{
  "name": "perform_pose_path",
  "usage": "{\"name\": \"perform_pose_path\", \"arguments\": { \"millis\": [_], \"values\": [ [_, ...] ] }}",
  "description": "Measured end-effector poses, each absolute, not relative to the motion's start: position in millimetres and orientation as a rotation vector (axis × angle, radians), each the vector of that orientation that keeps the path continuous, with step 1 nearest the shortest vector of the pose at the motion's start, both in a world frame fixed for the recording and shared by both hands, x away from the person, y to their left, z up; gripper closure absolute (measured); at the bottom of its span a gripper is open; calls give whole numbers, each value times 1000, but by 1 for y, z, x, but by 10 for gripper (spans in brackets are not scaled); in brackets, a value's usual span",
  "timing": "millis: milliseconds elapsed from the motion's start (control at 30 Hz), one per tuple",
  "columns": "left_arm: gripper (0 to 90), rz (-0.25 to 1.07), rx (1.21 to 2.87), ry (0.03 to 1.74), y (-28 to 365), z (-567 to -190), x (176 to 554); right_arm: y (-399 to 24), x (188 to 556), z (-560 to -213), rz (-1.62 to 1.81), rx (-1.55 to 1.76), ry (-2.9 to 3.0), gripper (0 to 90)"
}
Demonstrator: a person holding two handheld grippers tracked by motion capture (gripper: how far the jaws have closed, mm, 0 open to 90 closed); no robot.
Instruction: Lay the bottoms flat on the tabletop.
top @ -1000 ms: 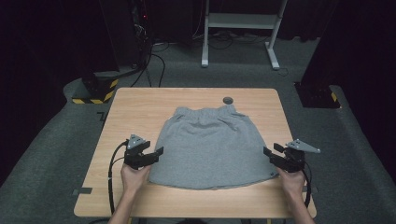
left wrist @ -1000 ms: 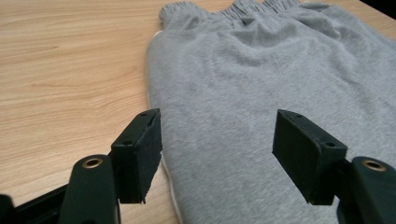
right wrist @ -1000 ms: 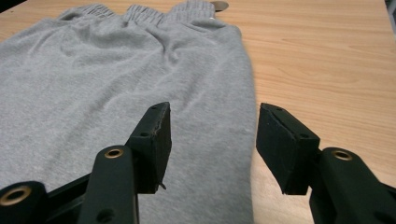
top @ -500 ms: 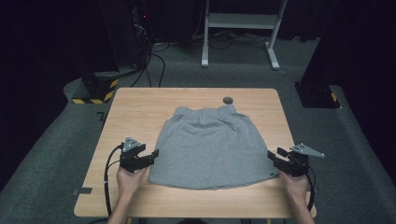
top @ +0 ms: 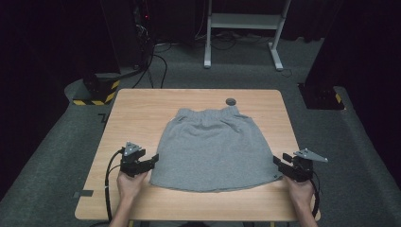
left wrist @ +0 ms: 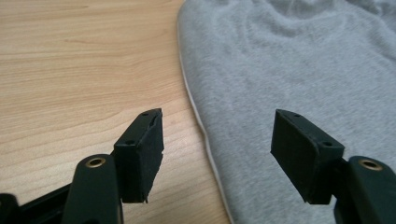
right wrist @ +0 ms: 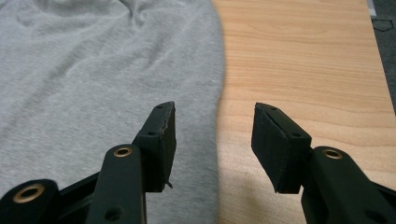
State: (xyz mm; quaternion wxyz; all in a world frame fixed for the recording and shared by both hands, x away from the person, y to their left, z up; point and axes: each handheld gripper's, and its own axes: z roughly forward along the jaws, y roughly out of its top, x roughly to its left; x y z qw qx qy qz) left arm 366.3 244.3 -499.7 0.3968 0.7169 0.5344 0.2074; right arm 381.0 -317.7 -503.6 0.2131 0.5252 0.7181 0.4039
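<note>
A grey skirt (top: pixel 213 146) lies flat on the wooden table (top: pixel 137 113), waistband at the far side. My left gripper (top: pixel 153 160) rests by its near left corner, open. In the left gripper view the hem edge runs under the gap of the left gripper (left wrist: pixel 217 140), with the skirt (left wrist: pixel 299 60) beneath the right-hand jaw. My right gripper (top: pixel 279 163) sits at the near right corner, open. Its jaws have just been closing. In the right gripper view the right gripper (right wrist: pixel 215 135) straddles the edge of the skirt (right wrist: pixel 93 70) without pressing on it.
A small dark round disc (top: pixel 231 101) lies on the table just beyond the waistband. On the floor behind stand a white desk frame (top: pixel 246 28), a yellow-and-black striped base (top: pixel 94 92) at the left and a black base (top: pixel 321 94) at the right.
Both hands have drifted slightly toward the table's near edge. The skirt lies as before.
</note>
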Motion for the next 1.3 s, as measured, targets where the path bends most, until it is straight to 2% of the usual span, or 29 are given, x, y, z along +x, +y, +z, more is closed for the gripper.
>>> {"name": "perform_pose_path", "arguments": {
  "millis": [433,1300],
  "values": [
    [343,588,1867,1430,248,-512,375,-324,385,-518,1017,1526,1990,496],
    [339,608,1881,1477,251,-525,382,-321,389,-521,922,1522,2003,448]
  ]
}}
